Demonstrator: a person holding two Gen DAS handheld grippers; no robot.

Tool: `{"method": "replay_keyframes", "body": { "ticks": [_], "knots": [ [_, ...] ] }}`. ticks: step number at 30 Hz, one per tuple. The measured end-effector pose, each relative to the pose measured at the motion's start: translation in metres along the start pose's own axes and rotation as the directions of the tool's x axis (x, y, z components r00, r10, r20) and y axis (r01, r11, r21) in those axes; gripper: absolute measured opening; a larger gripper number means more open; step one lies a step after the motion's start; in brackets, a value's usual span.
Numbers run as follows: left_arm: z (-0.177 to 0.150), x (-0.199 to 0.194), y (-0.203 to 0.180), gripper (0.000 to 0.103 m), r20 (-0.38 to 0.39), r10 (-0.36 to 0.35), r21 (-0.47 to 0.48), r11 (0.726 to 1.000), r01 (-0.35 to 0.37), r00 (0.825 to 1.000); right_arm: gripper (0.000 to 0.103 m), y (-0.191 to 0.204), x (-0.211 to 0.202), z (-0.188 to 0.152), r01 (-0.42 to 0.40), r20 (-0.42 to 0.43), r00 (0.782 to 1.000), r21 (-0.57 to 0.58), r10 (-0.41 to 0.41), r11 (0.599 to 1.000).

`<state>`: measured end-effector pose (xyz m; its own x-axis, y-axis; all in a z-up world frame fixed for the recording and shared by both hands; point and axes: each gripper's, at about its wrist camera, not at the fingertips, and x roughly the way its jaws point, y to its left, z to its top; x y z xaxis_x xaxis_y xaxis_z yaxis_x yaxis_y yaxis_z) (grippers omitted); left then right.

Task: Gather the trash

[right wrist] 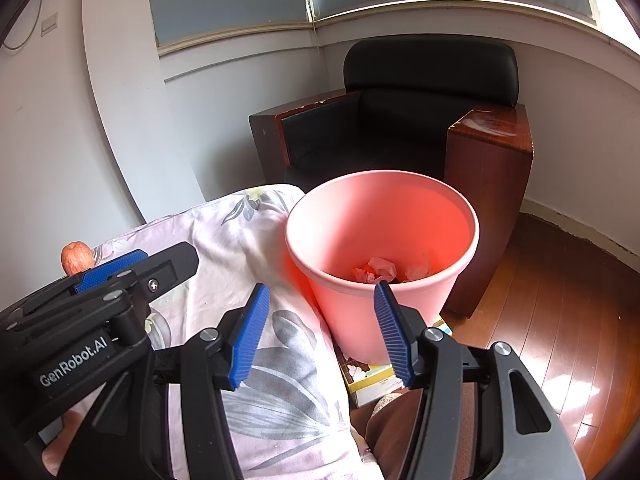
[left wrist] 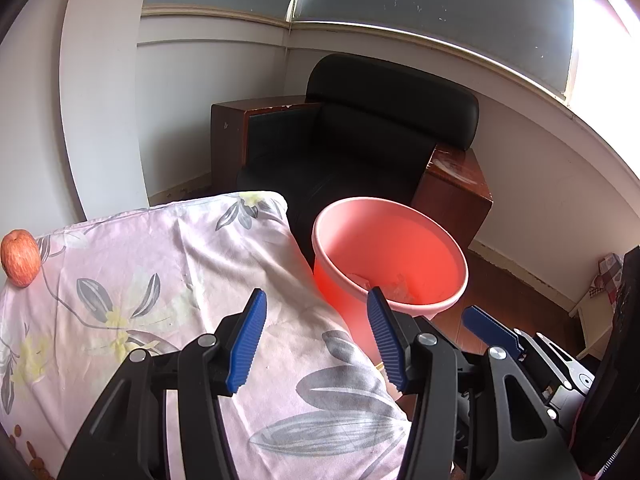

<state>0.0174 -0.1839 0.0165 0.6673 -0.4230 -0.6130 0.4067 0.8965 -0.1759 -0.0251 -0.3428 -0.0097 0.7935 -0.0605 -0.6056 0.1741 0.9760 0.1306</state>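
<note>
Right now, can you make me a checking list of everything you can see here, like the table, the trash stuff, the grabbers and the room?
Surface: floral cloth covers the table.
Job's things: pink bin stands beside the table edge; crumpled trash lies in its bottom.
Clutter: apple at the far left of the cloth; small brown bits at its near left corner; a box on the floor under the bin.
Grippers: left gripper open and empty; right gripper open and empty.
Cables: one thin cable on the wall.
Surroundings: black armchair, windows, wooden floor.
</note>
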Motion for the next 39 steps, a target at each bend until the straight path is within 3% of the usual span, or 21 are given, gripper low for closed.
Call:
{"method": "replay_keyframes", "body": {
  "ticks": [39],
  "knots": [
    [-0.0009, 0.0056, 0.0025, 0.052, -0.024, 0.013, -0.002, 1.000, -0.013, 1.000, 0.055, 0.0048, 0.0004, 0.0001, -0.004, -0.007, 1.000, -0.022, 0.004, 1.000]
  ]
}}
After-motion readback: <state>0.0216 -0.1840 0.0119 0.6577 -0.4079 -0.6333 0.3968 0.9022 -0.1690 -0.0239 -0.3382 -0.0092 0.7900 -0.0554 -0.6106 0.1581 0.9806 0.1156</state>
